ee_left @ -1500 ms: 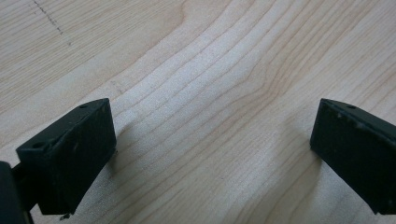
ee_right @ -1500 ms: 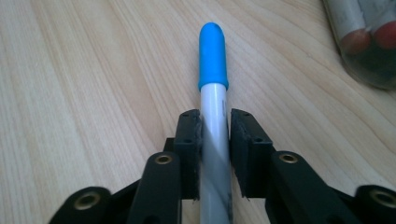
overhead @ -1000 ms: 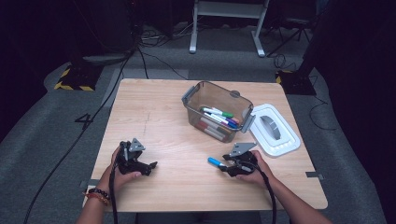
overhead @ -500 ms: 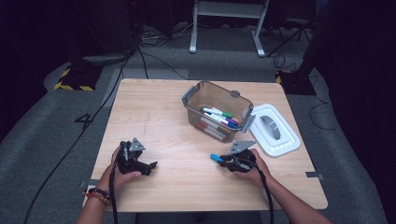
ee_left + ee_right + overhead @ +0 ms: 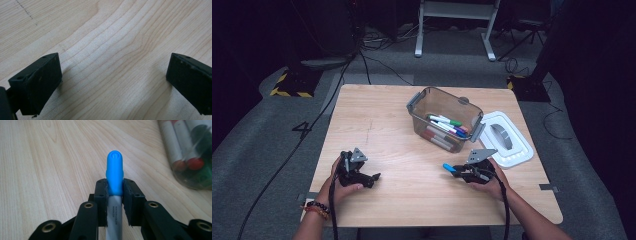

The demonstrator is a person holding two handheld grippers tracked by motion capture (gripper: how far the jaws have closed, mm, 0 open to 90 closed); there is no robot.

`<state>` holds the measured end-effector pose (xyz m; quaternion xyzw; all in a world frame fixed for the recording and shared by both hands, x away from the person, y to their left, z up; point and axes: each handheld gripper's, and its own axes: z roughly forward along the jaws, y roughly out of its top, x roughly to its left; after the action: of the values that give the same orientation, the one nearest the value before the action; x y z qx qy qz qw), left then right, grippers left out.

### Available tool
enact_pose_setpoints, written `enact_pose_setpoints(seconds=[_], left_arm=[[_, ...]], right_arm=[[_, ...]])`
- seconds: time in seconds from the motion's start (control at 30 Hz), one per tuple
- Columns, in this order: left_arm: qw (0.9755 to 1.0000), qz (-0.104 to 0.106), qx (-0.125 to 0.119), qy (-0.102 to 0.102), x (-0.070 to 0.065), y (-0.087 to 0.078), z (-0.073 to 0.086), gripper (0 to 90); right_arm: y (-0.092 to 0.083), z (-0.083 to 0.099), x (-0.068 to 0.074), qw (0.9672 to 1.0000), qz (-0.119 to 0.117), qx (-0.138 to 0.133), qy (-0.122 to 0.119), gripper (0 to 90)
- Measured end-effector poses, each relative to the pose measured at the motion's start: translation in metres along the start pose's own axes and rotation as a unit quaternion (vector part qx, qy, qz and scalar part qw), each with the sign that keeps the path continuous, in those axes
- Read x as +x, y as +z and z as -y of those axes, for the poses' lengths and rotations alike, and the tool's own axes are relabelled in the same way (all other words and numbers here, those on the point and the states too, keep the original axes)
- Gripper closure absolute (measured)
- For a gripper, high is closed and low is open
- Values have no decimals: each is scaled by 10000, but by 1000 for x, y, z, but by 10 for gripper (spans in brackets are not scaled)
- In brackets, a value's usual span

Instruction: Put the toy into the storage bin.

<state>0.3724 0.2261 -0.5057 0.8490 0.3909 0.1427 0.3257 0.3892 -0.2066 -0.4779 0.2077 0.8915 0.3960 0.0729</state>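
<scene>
My right gripper (image 5: pixel 460 171) is at the table's right front, shut on a marker with a blue cap (image 5: pixel 448 167). In the right gripper view the two pads (image 5: pixel 101 192) clamp the marker (image 5: pixel 114 171) just below its cap, and the cap sticks out beyond the jaws over the wood. My left gripper (image 5: pixel 373 177) rests at the left front in a hand. Its jaws stand wide apart (image 5: pixel 113 82), with bare tabletop between them.
A clear plastic bin (image 5: pixel 418 101) holding several markers (image 5: pixel 444 125) stands right of the table's centre, just beyond the right gripper. Its white lid (image 5: pixel 512 145) lies to the right near the table edge. Bare wood (image 5: pixel 377 120) spreads over the left half.
The blue-capped marker, lying in front of the right gripper a second ago, now sits in its jaws and has shifted slightly up and toward the bin. The left hand has stayed still.
</scene>
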Motion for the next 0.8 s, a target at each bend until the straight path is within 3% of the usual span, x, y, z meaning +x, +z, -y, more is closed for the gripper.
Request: enact_pose_setpoints(seconds=[0.8], left_arm=[[10000,28,5,-2,0,0,0,4]], right_arm=[[-35,-12,-2,9984,110,-561,-2,745]])
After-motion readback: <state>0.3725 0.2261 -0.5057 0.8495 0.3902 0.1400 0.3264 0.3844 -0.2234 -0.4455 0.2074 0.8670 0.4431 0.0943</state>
